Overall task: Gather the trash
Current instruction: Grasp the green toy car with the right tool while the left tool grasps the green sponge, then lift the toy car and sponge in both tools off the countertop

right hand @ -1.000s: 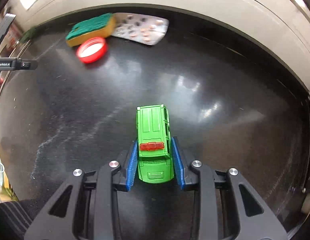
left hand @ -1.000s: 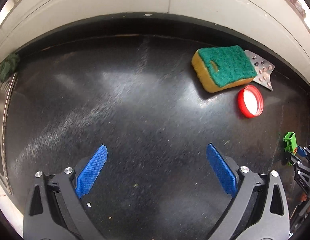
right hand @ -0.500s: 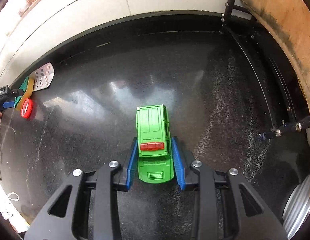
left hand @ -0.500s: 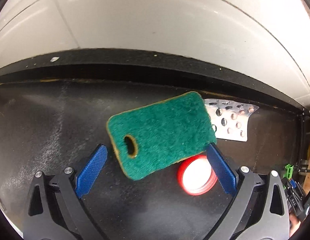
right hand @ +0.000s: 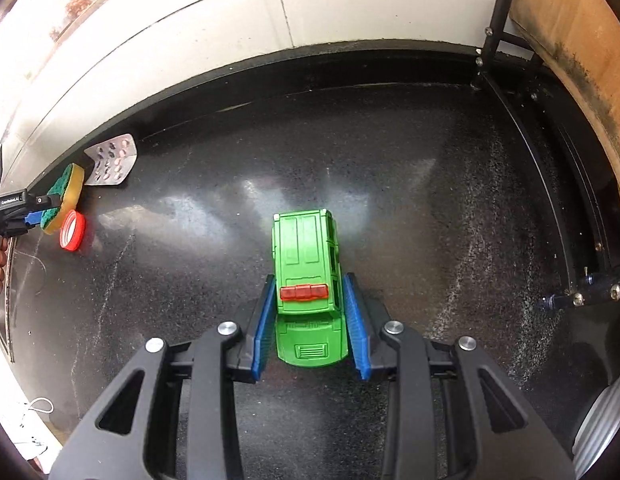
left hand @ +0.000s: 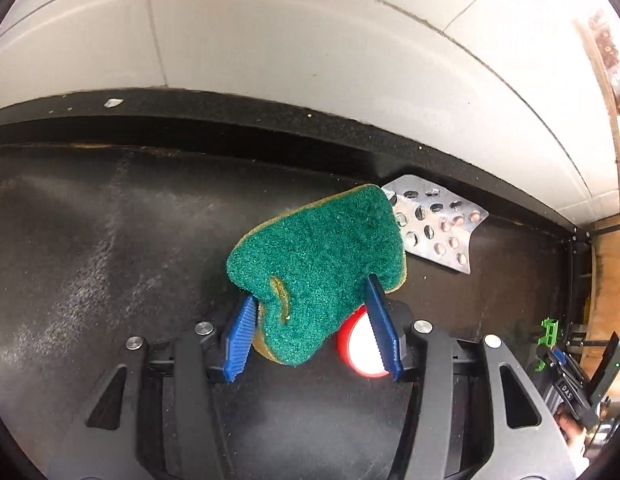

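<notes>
My left gripper is shut on a green and yellow sponge, squeezing its near end so it bends. A red bottle cap lies on the black counter under the sponge, partly hidden. A silver pill blister pack lies just beyond, by the back ledge. My right gripper has its jaws slightly apart around a green toy car, with a gap on the right side. In the right wrist view the sponge, cap and blister pack are far left.
The black counter ends at a white tiled wall behind. A black metal frame and a wooden panel stand at the right. A metal sink edge is at the far left.
My left gripper has closed on the sponge, which now bends between the pads. My right gripper has loosened from the toy car.
</notes>
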Motion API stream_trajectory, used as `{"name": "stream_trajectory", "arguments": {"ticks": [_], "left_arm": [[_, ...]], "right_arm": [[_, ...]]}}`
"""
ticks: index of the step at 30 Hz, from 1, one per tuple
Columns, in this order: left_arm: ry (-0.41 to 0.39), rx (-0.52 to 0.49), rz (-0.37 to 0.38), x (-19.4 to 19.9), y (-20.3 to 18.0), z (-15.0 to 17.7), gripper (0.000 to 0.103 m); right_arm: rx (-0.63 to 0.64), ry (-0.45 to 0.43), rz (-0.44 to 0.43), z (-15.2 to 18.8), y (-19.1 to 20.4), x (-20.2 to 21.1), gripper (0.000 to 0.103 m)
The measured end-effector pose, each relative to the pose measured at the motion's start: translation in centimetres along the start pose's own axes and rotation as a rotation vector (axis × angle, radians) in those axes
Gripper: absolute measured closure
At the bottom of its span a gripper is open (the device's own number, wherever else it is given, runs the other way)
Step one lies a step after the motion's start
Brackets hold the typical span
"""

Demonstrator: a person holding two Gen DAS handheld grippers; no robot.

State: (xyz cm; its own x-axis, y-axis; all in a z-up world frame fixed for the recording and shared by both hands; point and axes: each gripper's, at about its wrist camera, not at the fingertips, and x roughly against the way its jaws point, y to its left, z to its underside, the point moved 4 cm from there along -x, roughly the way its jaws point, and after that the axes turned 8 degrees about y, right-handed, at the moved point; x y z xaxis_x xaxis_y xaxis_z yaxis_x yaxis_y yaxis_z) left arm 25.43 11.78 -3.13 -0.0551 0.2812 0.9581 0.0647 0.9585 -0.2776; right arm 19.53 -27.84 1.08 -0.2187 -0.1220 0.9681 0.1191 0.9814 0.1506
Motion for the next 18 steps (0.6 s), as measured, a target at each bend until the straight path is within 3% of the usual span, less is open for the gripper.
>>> {"name": "stream_trajectory", "arguments": {"ticks": [5,6,7,8,9,14,16,18], "left_arm": [[-0.064,0.056,-0.004,3.3,0.7,3.7,0.056],[-0.077,0.067,-0.012,3.9,0.9,4.5,0.082],[-0.089,0.086,-0.028,4.5,1.9,5.6,0.081],[-0.099,0.107,-0.042,4.6,-0.4,7.8,0.081],[-0.100,0.126,-0.043,4.7,0.3,8.8,0.081],[-0.054,0.175,-0.058,3.8,0.1,16.8,0.079],[-0.058,0.198,-0.080,4.6,0.1,18.9,0.064],[-0.071,0.225,-0.120,5.6,0.9,20.3,0.009]], "right_arm": [[0.052,-0.018,-0.042,0.6,2.2,1.2,0.070],[0.067,-0.019,-0.050,0.8,2.8,1.3,0.070],[0.083,-0.022,-0.056,1.1,3.3,1.4,0.070],[0.098,-0.023,-0.063,1.4,3.9,1.4,0.070],[0.115,-0.024,-0.072,1.7,4.5,1.5,0.070],[0.187,-0.003,-0.101,3.3,7.2,0.8,0.070],[0.208,0.005,-0.108,3.8,7.8,0.7,0.069],[0.223,0.007,-0.112,4.2,8.2,0.8,0.069]]}}
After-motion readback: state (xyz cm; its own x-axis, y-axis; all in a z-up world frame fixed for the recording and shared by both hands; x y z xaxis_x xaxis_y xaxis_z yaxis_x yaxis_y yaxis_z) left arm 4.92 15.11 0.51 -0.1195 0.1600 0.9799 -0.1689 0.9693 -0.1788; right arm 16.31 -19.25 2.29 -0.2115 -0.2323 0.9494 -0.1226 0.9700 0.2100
